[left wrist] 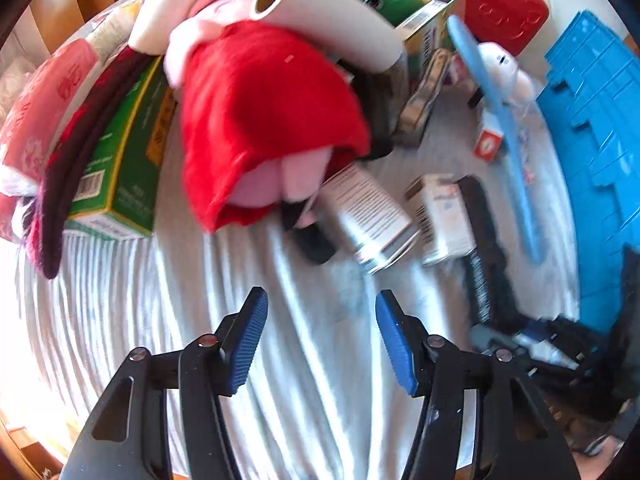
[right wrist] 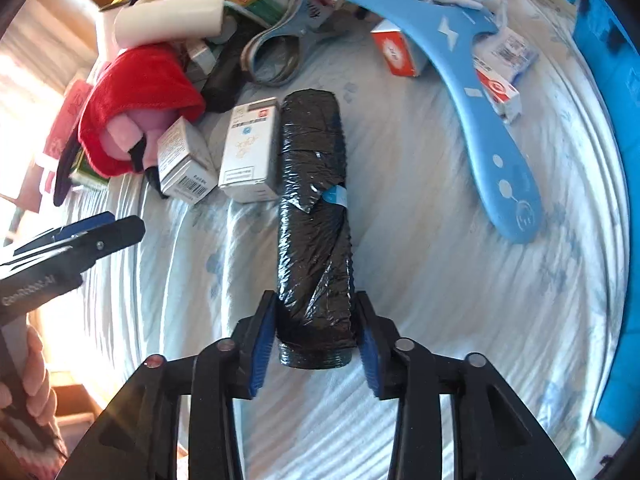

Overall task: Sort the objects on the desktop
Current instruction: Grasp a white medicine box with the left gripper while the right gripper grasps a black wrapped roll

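Black bag roll [right wrist: 314, 216] between the right fingers [right wrist: 262, 344]

Roll lies lengthwise on the striped cloth [right wrist: 440, 280], its near end flanked by both blue pads, which touch or nearly touch its sides; a firm pinch I cannot confirm. Left gripper [left wrist: 322, 340] hangs spread and empty over bare cloth, near a red-dressed plush [left wrist: 264, 120] and silver box [left wrist: 368, 220]
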Motion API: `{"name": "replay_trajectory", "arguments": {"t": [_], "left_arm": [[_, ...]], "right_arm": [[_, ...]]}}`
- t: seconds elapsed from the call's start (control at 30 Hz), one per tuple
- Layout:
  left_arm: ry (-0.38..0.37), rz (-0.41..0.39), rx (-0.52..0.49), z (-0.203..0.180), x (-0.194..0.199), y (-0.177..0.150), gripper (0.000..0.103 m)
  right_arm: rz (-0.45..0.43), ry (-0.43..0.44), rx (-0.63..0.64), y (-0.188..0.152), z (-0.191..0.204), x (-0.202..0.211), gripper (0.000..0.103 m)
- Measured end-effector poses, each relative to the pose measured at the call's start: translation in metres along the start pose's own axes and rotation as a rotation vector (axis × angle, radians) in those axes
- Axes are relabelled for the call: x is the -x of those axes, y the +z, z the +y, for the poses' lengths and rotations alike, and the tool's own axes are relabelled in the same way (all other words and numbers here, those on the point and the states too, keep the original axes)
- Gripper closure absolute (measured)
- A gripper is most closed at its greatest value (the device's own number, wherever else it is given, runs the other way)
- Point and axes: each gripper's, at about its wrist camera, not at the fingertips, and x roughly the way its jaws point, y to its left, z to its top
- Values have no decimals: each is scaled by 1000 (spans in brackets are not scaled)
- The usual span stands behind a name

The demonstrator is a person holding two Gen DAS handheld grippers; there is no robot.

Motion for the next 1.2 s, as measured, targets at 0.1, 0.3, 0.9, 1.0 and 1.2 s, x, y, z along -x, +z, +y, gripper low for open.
{"name": "replay_trajectory", "arguments": {"t": [0.1, 0.3, 0.9, 1.0, 1.2], "left_arm": [[-26, -21, 21, -12, -4, 18, 43], [50, 23, -19, -23, -41, 45, 46], [47, 5, -126, -3, -10, 5, 72], [76, -9, -128, -10, -11, 12, 58], [126, -1, -165, -19, -27, 16, 57]], "right_arm": [[-6, -4, -12, -1, -5, 4, 55], [-33, -33, -3, 2, -5, 13, 41], [-78, -111, 61, 41, 20, 7, 48], [-70, -110, 58, 43, 21, 9, 48], [-51, -114, 56, 48, 24, 3, 48]]}}
